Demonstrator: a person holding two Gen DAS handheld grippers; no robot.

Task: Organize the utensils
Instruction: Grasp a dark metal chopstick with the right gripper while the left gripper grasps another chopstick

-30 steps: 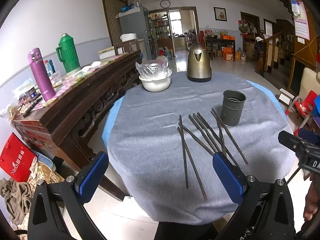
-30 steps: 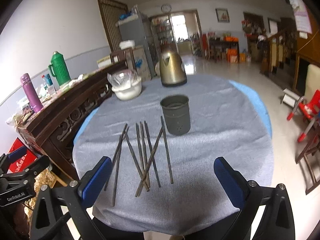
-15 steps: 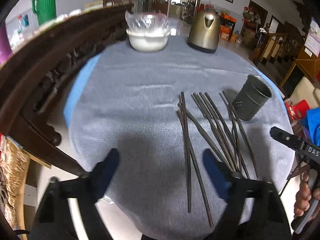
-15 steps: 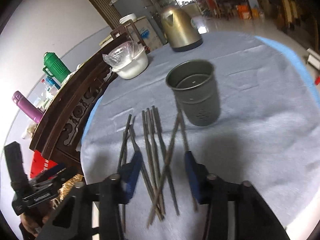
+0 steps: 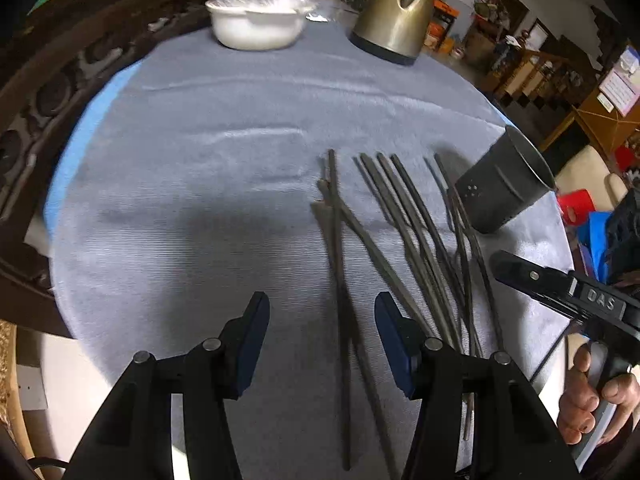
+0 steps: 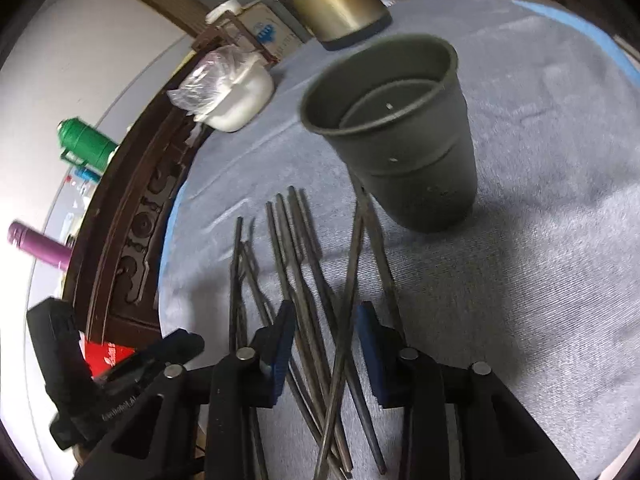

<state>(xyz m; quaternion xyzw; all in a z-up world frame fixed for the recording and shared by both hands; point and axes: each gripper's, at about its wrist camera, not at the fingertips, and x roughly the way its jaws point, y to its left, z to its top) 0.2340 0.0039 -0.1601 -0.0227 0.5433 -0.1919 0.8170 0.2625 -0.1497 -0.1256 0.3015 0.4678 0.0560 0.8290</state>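
Right claw (image 6: 326, 344) half-closed, closing astride loose chopsticks (image 6: 304, 264), none gripped.

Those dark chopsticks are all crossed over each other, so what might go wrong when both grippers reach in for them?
The chopsticks overlap, so the right gripper, whose jaws have just been closing around several, may lift a tangle. The holder cup stands right beside them; a swinging stick might tip it. The left gripper, also narrowing, straddles one stick crossing another.

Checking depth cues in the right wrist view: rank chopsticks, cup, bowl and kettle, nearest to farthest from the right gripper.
1. Chopsticks: on the cloth, some running between the right gripper's open fingers.
2. Cup: upright, just beyond the chopstick tips, slightly right.
3. Bowl: plastic-covered, far left edge of the table.
4. Kettle: far side, top centre.

Bowl and kettle are fairly close; the kettle looks farther.
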